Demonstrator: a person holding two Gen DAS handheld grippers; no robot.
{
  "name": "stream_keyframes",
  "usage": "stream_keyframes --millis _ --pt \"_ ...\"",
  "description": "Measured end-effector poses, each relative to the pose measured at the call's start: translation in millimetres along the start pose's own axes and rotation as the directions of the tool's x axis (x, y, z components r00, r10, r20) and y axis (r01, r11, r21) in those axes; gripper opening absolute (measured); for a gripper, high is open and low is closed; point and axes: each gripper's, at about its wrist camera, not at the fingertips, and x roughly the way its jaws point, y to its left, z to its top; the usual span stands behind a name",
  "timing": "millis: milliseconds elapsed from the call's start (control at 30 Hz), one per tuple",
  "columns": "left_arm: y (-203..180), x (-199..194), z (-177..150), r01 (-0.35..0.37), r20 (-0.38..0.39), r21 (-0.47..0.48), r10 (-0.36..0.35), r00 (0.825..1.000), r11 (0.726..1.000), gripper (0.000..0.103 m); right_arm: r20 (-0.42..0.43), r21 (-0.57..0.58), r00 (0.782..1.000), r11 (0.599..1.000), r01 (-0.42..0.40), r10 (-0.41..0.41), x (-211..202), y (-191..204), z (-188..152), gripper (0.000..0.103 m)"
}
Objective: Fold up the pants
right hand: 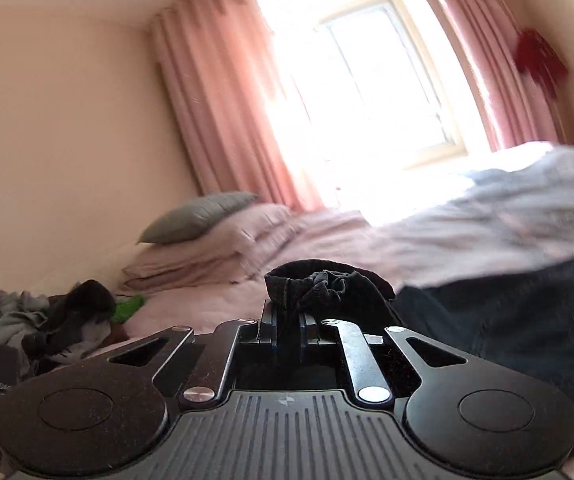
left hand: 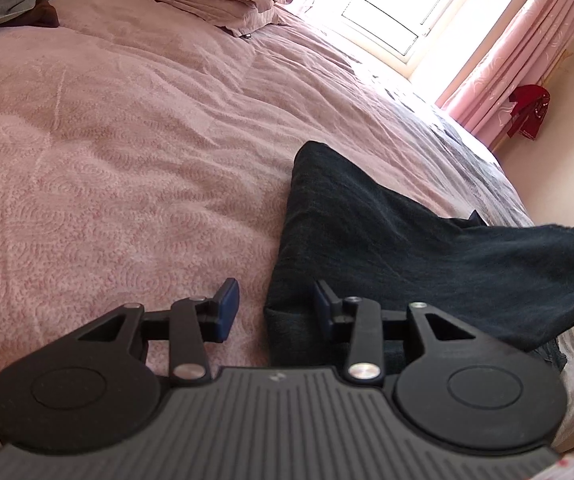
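With your right gripper (right hand: pixel 285 316) clamped on the pants (left hand: pixel 367 240), close your gaping, empty left gripper (left hand: pixel 275 304) on the lower-centre edge before folding.

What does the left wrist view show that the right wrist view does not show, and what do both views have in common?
Only the left wrist view shows the left gripper, open, its fingers astride the near edge of the dark pants, which lie spread on the pink bedspread.

Only the right wrist view shows the right gripper, shut on a bunched part of the pants, and a grey pillow on top of the pink ones.

Both show the pants, the bed, the window, the pink curtains, a red cloth hanging by them, and a clothes pile.
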Motion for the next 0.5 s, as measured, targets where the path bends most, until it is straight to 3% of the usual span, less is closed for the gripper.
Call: stream_keyframes --millis 67,100,133,200,267,300,367,500 --pt "-2.1 2.0 -0.4 -0.01 -0.005 0.008 0.01 1.0 1.0 0.035 -0.08 0.043 0.995 0.997 0.061 -0.057 8.8 -7.0 -12.5 0.006" --pt "-3.6 2.5 -1.0 -0.012 -0.006 0.014 0.012 1.0 1.0 0.035 -0.165 0.11 0.981 0.987 0.121 -0.102 19.8 -22.1 -25.3 0.006" --pt "-5.1 2.4 -1.1 -0.012 -0.007 0.021 0.012 1.0 1.0 0.035 -0.267 0.178 0.953 0.965 0.193 -0.141 29.7 -40.9 -40.9 0.006" --pt "-6.0 0.9 -1.2 -0.005 -0.01 0.025 0.005 1.0 1.0 0.035 -0.44 0.292 0.887 0.912 0.288 -0.139 42.7 -75.3 -68.7 0.006" --pt "-7.0 -1.7 0.8 -0.014 -0.012 0.032 0.014 1.0 0.999 0.035 -0.446 0.324 0.888 0.905 0.276 -0.111 39.6 -83.7 -69.9 0.008" --pt "-7.5 -3.5 1.5 -0.022 -0.009 0.037 0.023 1.0 0.999 0.035 -0.459 0.306 0.881 0.909 0.281 -0.118 39.2 -82.3 -61.0 0.016" --pt "-9.3 -8.7 4.5 -0.034 0.007 0.045 0.034 0.999 0.998 0.035 -0.443 0.241 0.881 0.925 0.293 -0.164 35.4 -77.2 -46.2 0.032" --pt "-20.3 -18.9 17.9 -0.03 0.039 0.092 0.026 0.999 0.995 0.035 -0.371 0.084 0.881 0.935 0.345 -0.292 30.3 -70.4 -21.3 0.037"
